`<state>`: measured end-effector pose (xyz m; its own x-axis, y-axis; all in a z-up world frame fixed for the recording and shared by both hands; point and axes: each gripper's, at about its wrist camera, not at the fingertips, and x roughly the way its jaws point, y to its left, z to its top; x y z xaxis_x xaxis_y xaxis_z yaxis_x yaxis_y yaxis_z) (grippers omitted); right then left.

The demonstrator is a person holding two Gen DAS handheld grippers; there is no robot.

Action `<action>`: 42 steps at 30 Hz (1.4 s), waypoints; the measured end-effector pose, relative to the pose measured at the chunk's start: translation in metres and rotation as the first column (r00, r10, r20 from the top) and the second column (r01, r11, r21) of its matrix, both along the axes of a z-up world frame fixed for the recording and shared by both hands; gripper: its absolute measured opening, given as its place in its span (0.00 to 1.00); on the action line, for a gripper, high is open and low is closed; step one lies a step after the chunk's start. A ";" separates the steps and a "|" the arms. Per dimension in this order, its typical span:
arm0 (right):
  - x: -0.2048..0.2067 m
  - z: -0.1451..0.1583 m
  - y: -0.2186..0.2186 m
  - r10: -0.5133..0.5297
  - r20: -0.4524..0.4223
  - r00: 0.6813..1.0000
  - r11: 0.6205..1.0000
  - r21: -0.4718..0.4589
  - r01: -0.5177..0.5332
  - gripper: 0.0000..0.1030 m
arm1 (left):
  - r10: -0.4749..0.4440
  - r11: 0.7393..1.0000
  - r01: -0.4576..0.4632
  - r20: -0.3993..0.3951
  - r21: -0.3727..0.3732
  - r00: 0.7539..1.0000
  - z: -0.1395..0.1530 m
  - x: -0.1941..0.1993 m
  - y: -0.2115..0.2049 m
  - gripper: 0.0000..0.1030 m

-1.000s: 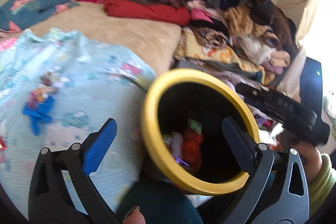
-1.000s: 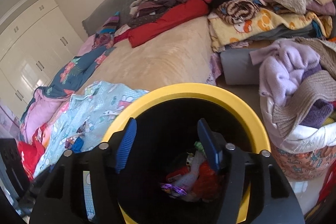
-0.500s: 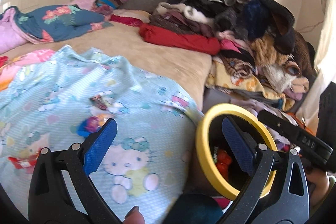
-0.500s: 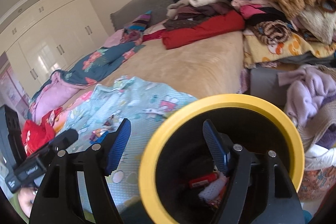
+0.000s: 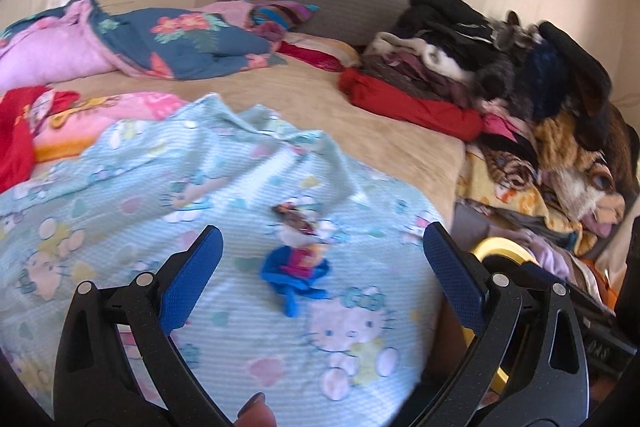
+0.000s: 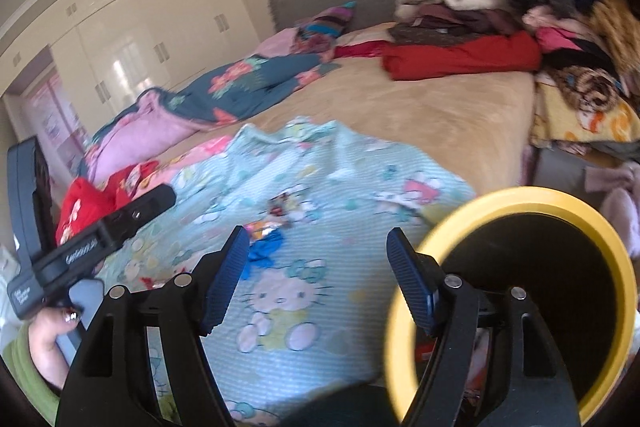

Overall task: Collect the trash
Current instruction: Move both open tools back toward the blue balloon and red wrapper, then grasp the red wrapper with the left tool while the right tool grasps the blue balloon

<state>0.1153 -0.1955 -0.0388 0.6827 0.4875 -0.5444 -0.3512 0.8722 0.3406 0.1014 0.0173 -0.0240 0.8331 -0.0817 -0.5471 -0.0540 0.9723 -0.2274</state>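
A blue crumpled wrapper [image 5: 295, 270] and a dark snack wrapper [image 5: 294, 219] lie on the light blue Hello Kitty blanket [image 5: 120, 187]. My left gripper [image 5: 320, 277] is open and empty, hovering just before the blue wrapper. The same wrappers show in the right wrist view [image 6: 264, 247], with an orange-silver wrapper [image 6: 262, 227] beside them. My right gripper [image 6: 316, 275] is open and empty above the blanket. The yellow-rimmed black bin [image 6: 516, 195] stands beside the bed at the right, with trash inside; its rim also shows in the left wrist view [image 5: 502, 247].
A large pile of clothes [image 5: 500, 67] covers the bed's right side. A floral blue and pink duvet [image 5: 160, 39] lies at the far left. A red cloth [image 5: 16, 139] lies at the left edge. White wardrobes [image 6: 120, 39] stand behind.
Both grippers swung left, from over the bin to over the blanket. The bin slid to the right in both views and the wrappers came between the left fingers.
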 end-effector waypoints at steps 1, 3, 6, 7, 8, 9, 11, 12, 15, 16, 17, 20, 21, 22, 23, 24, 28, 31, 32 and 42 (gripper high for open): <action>0.001 -0.001 0.008 0.018 -0.001 1.000 1.000 -0.003 -0.018 0.67 | 0.021 1.000 -0.021 -0.002 -0.004 1.000 0.000 -0.001 0.009 0.89; 0.003 -0.002 0.026 0.049 -0.006 0.999 0.999 -0.013 -0.049 0.67 | 0.048 0.999 -0.048 -0.004 -0.010 0.999 0.000 -0.002 0.021 0.89; 0.005 -0.005 0.049 0.090 -0.009 0.996 0.995 -0.032 -0.090 0.67 | 0.089 0.996 -0.089 -0.004 -0.003 0.996 -0.002 -0.005 0.039 0.89; 0.007 -0.006 0.055 0.101 -0.011 0.995 0.994 -0.037 -0.102 0.67 | 0.099 0.995 -0.099 -0.006 -0.002 0.995 -0.003 -0.006 0.045 0.89; 0.010 -0.008 0.062 0.115 -0.015 0.993 0.992 -0.043 -0.115 0.67 | 0.112 0.994 -0.112 -0.010 -0.002 0.994 -0.005 -0.007 0.053 0.89; 0.012 -0.010 0.068 0.123 -0.021 0.992 0.991 -0.048 -0.124 0.67 | 0.127 0.992 -0.127 -0.016 -0.001 0.992 -0.006 -0.008 0.060 0.89; 0.018 -0.015 0.081 0.136 -0.036 0.990 0.989 -0.049 -0.138 0.67 | 0.157 0.988 -0.157 -0.032 -0.006 0.987 -0.012 -0.012 0.075 0.89; 0.021 -0.018 0.084 0.139 -0.042 0.989 0.989 -0.049 -0.141 0.67 | 0.167 0.986 -0.168 -0.036 -0.007 0.985 -0.014 -0.013 0.080 0.89; 0.030 -0.026 0.098 0.147 -0.067 0.987 0.987 -0.049 -0.151 0.67 | 0.202 0.979 -0.203 -0.053 -0.002 0.978 -0.023 -0.020 0.098 0.89; 0.033 -0.028 0.103 0.149 -0.075 0.986 0.987 -0.051 -0.153 0.66 | 0.211 0.977 -0.211 -0.059 -0.002 0.976 -0.025 -0.022 0.103 0.89; 0.036 -0.032 0.110 0.149 -0.082 0.985 0.986 -0.059 -0.154 0.64 | 0.223 0.975 -0.223 -0.070 -0.004 0.972 -0.031 -0.025 0.110 0.89; 0.048 -0.042 0.123 0.150 -0.114 0.982 0.985 -0.073 -0.159 0.56 | 0.240 0.970 -0.242 -0.098 -0.012 0.966 -0.043 -0.029 0.124 0.89; 0.053 -0.045 0.127 0.148 -0.124 0.981 0.985 -0.074 -0.158 0.55 | 0.248 0.968 -0.251 -0.111 -0.012 0.962 -0.047 -0.031 0.130 0.89; 0.057 -0.049 0.131 0.141 -0.135 0.981 0.985 -0.081 -0.153 0.53 | 0.254 0.966 -0.258 -0.117 -0.013 0.960 -0.050 -0.032 0.133 0.89; 0.061 -0.052 0.134 0.136 -0.141 0.981 0.985 -0.084 -0.149 0.52 | 0.262 0.964 -0.266 -0.128 -0.017 0.957 -0.054 -0.035 0.138 0.89; 0.064 -0.054 0.138 0.132 -0.148 0.980 0.986 -0.084 -0.145 0.52 | 0.266 0.962 -0.272 -0.140 -0.025 0.954 -0.059 -0.037 0.144 0.89; 0.080 -0.069 0.145 0.094 -0.184 0.978 0.988 -0.105 -0.114 0.45 | 0.278 0.955 -0.292 -0.181 -0.054 0.943 -0.075 -0.041 0.159 0.89; 0.090 -0.080 0.147 0.077 -0.201 0.977 0.987 -0.126 -0.104 0.24 | 0.267 0.952 -0.292 -0.212 -0.091 0.940 -0.089 -0.045 0.165 0.89; 0.092 -0.085 0.146 0.075 -0.217 0.973 0.987 -0.121 -0.103 0.15 | 0.261 0.952 -0.289 -0.224 -0.101 0.939 -0.094 -0.045 0.166 0.89; 0.076 -0.074 0.110 0.070 -0.185 0.980 0.996 -0.036 -0.078 0.12 | 0.205 0.951 -0.257 -0.271 -0.174 0.940 -0.118 -0.043 0.161 0.51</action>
<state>0.1909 -0.0857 -0.1128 0.5322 0.5061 -0.6786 -0.3504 0.8614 0.3677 0.0588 0.1781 -0.1423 0.6828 -0.0348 -0.7298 -0.3515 0.8600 -0.3699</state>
